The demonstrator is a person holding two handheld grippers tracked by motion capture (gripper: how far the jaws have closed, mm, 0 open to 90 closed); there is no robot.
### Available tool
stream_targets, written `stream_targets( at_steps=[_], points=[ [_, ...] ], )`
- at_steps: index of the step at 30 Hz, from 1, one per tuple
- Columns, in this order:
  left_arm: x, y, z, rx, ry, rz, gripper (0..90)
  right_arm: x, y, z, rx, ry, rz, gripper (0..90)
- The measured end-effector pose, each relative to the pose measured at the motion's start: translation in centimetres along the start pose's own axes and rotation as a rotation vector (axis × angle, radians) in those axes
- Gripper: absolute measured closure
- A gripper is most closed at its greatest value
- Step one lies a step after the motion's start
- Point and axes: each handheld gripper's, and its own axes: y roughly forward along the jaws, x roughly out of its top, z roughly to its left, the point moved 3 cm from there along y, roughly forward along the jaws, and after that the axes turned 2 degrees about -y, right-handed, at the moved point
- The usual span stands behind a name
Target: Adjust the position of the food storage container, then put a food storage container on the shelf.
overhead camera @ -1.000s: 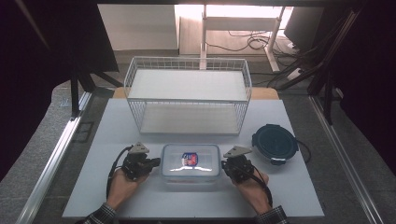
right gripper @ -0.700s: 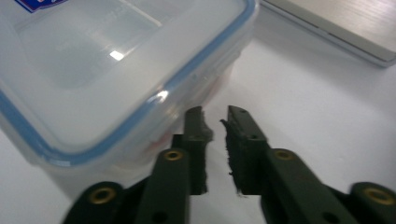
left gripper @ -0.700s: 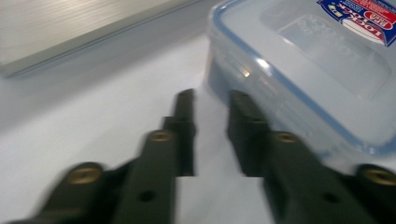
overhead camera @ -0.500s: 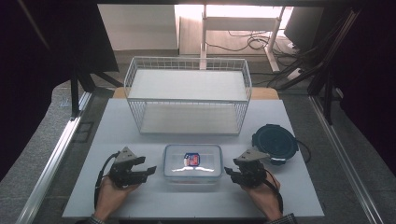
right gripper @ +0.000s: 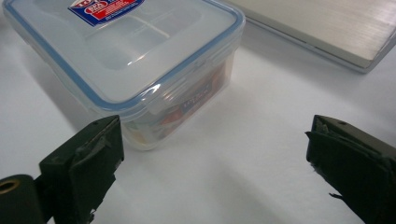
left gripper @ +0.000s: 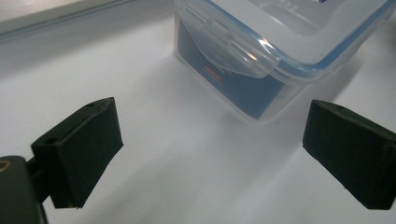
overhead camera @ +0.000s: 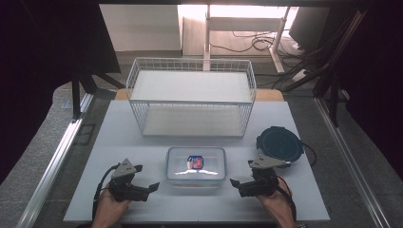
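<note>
Where the high view looks down on the white table (overhead camera: 119, 142), a clear plastic food container (overhead camera: 196, 166) with a blue-sealed lid and a red and blue label sits near the front edge, between the two grippers. The left gripper (overhead camera: 147, 189) lies off its left end and the right gripper (overhead camera: 236, 184) off its right end, both apart from it, jaws spread wide and holding nothing; they have just been opening. Behind the container stands a white wire basket (overhead camera: 191, 76), and a round dark lid (overhead camera: 279, 144) lies just behind the right gripper, beside the person's right hand (overhead camera: 275, 204). Nothing lies between either gripper and the container.

In the left gripper view, the two black jaws stand far apart over bare table, and the container's latched end (left gripper: 243, 51) sits ahead of them, untouched.

In the right gripper view, the jaws are likewise wide. The container's corner (right gripper: 154, 102) is just ahead of the left-hand jaw, and a grey table rail (right gripper: 327, 28) crosses the upper right corner.
</note>
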Motion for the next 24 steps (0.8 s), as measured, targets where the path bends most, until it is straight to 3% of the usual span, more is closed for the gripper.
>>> stream_targets(
  at_steps=[5, 13, 17, 18, 20, 21, 22, 23, 24],
  points=[
    [0.1, 0.0, 0.3, 0.002, -0.009, -0.020, 3.7, 0.1, 0.2, 0.0, 0.007, -0.004, -0.012, 1.3],
    [0.8, 0.1, 0.1, -0.011, -0.012, -0.003, 4.8, 1.0, 0.2, 0.4, 0.035, 0.017, -0.028, 0.2],
    [2.2, 0.7, -0.1, -0.038, -0.028, 0.021, 1.2, 1.8, 0.9, 0.8, 0.043, 0.067, 0.024, 0.0],
    [2.5, 0.9, -0.2, -0.047, -0.029, 0.030, 0.9, 1.9, 1.1, 1.0, 0.063, 0.074, 0.040, 0.0],
    [2.8, 1.2, -0.2, -0.055, -0.028, 0.038, 0.5, 2.1, 1.3, 1.3, 0.078, 0.069, 0.050, 0.0],
    [3.4, 1.6, -0.3, -0.083, -0.040, 0.045, 0.2, 2.5, 1.7, 1.7, 0.064, 0.039, 0.074, 0.0],
    [3.4, 1.6, -0.3, -0.083, -0.040, 0.045, 0.1, 2.7, 1.8, 1.8, 0.068, 0.033, 0.079, 0.5],
    [3.8, 2.0, -0.4, -0.122, -0.053, 0.059, 0.1, 2.9, 1.9, 1.9, 0.077, 0.036, 0.081, 0.8],
    [3.8, 2.0, -0.4, -0.122, -0.053, 0.059, 0.3, 3.1, 2.0, 1.8, 0.084, 0.043, 0.085, 1.8]
  ],
)
